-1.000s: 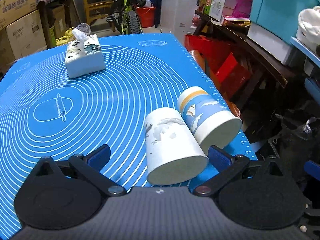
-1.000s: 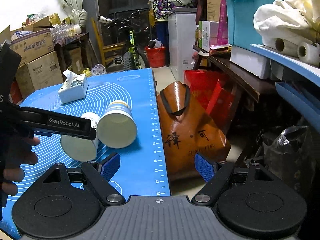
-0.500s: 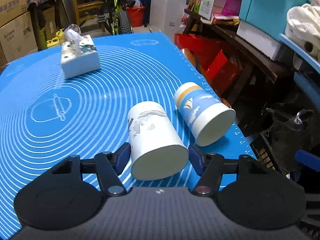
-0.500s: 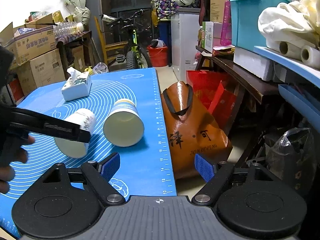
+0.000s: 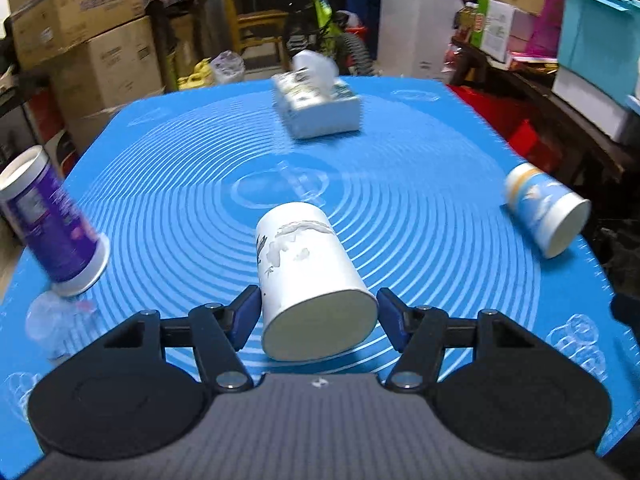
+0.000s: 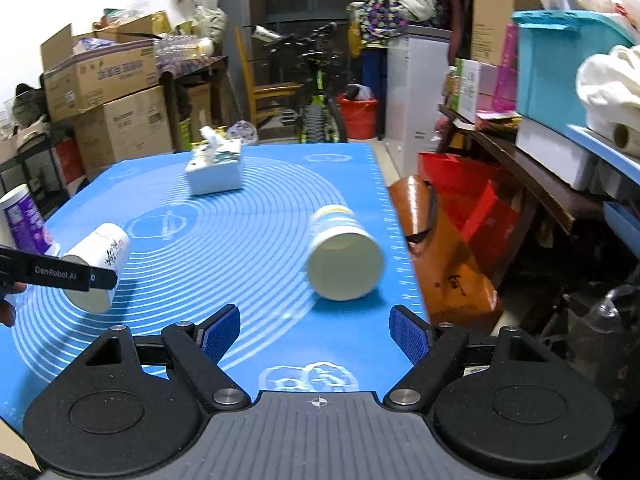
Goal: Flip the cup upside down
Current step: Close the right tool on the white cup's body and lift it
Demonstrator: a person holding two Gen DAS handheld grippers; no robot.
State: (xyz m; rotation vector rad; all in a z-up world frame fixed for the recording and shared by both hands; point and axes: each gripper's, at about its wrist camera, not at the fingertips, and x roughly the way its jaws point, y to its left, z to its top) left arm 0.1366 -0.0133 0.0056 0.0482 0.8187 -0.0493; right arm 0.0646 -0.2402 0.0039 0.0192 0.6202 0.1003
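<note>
My left gripper (image 5: 318, 314) is shut on a white paper cup (image 5: 308, 276) with a grey print. It holds the cup near its mouth, lying sideways, lifted above the blue mat (image 5: 400, 184). In the right wrist view the same cup (image 6: 98, 266) hangs at the left in the left gripper. A second cup (image 6: 344, 258), blue and white with an orange band, lies on its side near the mat's right edge; it also shows in the left wrist view (image 5: 544, 212). My right gripper (image 6: 316, 330) is open and empty, behind that lying cup.
A purple cup (image 5: 52, 224) stands upside down at the mat's left edge. A white tissue box (image 5: 318, 106) sits at the far middle. A brown bag (image 6: 444, 248) and red bags stand beside the table's right edge. Boxes, a bicycle and shelves lie beyond.
My left gripper has closed on the white cup, lifted it and carried it left toward the mat's middle, away from the blue cup. My right gripper has shifted left, staying open.
</note>
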